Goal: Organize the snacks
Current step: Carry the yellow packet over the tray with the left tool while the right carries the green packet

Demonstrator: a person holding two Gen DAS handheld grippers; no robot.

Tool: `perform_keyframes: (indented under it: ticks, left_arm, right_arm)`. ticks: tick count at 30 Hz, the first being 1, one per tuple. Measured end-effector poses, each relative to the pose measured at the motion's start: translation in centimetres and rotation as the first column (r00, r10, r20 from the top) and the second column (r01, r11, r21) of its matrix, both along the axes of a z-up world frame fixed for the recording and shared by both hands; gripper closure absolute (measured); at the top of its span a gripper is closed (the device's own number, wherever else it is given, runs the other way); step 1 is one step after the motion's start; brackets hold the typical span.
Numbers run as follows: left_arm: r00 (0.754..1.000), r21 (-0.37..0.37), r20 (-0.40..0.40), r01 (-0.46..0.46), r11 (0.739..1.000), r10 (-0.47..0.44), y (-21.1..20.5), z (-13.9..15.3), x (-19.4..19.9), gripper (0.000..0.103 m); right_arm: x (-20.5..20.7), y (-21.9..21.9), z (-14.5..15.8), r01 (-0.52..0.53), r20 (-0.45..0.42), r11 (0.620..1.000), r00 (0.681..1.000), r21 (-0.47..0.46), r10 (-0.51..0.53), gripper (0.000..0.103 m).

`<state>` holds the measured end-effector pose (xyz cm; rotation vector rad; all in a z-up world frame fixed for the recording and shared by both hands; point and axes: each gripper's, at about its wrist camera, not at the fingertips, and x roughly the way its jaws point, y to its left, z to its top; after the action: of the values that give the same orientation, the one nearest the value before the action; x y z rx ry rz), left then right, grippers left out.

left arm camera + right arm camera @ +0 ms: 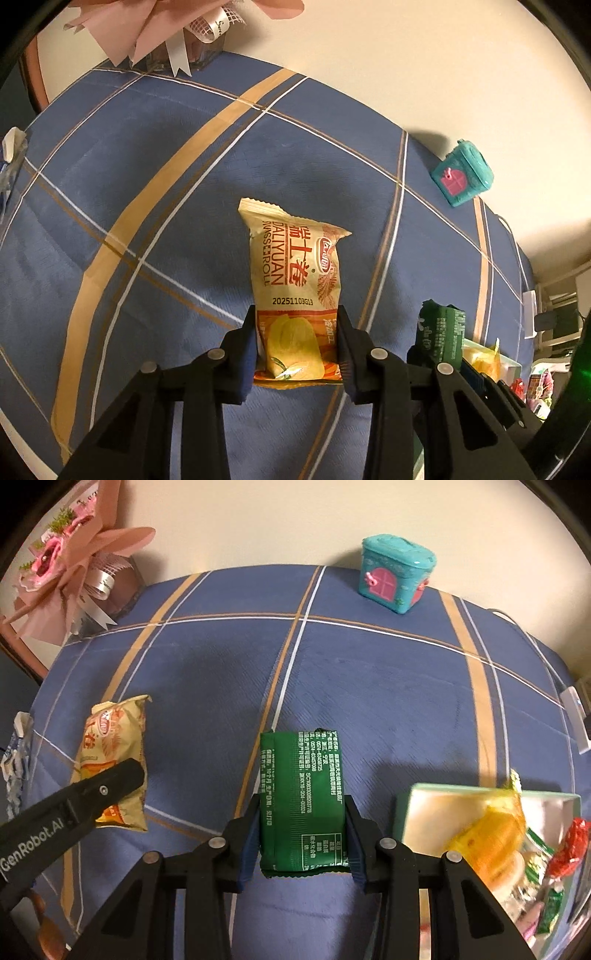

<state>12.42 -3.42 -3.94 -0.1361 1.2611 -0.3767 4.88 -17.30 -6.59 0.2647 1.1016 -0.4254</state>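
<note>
1. While both hands hung over the blue checked bedspread (388, 686), the yellow roll packet (295, 288) sat pinched between the pads of the left gripper (297, 347), its long axis running straight out ahead of the fingers, off the cloth.
2. The green snack packet (301, 797) lay the same way in the right gripper (301, 843), whose jaws were closed snug on its lower sides.
3. Just to the right of that gripper stood the snack box (413, 812), already holding a yellow packet, a red one and others; blur hid how full it was.
4. The right hand was the nearer to the box, so its green packet likely went in first.
5. The teal toy house (397, 574) stood well apart by the wall.
</note>
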Motion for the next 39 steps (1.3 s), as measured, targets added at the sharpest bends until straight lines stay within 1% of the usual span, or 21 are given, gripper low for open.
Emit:
perform_keyframes:
  ticks: [5, 13, 20, 29, 33, 36, 39]
  left_arm:
    - [1.0, -0.043, -0.003, 0.012, 0.999, -0.012, -0.6, 1.2, -1.8, 0.064]
    - [0.998, -0.033, 0.034, 0.055, 0.998, -0.054, -1.8, 2.6, -4.7, 0.064]
    - [0.997, -0.049, 0.057, 0.058, 0.997, -0.055, -1.0, 3.7, -6.1, 0.064]
    - [0.987, -0.055, 0.143, 0.087, 0.995, -0.078, -0.6, 6.5, -7.9, 0.064]
    - [0.985, -0.086, 0.14, 0.114, 0.99, -0.101, -0.7, 7.0, -8.5, 0.064]
    - [0.984, -0.086, 0.139, 0.12, 0.989, -0.107, -1.0, 7.0, -8.7, 0.064]
    - [0.985, -0.102, 0.129, 0.127, 0.987, -0.113, -1.3, 7.1, -8.9, 0.064]
  right_arm:
    - [-2.2, 0.3, 1.5, 0.011, 0.021, 1.0, 1.0, -0.001, -0.011, 0.06]
    - [-4.9, 0.3, 2.9, 0.04, 0.046, 0.999, 0.998, 0.014, -0.04, 0.06]
    - [-7.5, 0.8, 3.8, 0.06, 0.045, 0.998, 0.997, 0.018, -0.06, 0.06]
    - [-10.6, 1.9, 5.9, 0.084, 0.074, 0.996, 0.994, 0.001, -0.084, 0.06]
    - [-11.7, 2.1, 6.6, 0.096, 0.076, 0.995, 0.993, -0.004, -0.096, 0.06]
    - [-12.6, 2.1, 6.5, 0.096, 0.074, 0.995, 0.993, 0.017, -0.097, 0.06]
    - [-13.2, 1.7, 6.4, 0.115, 0.065, 0.993, 0.991, 0.023, -0.116, 0.06]
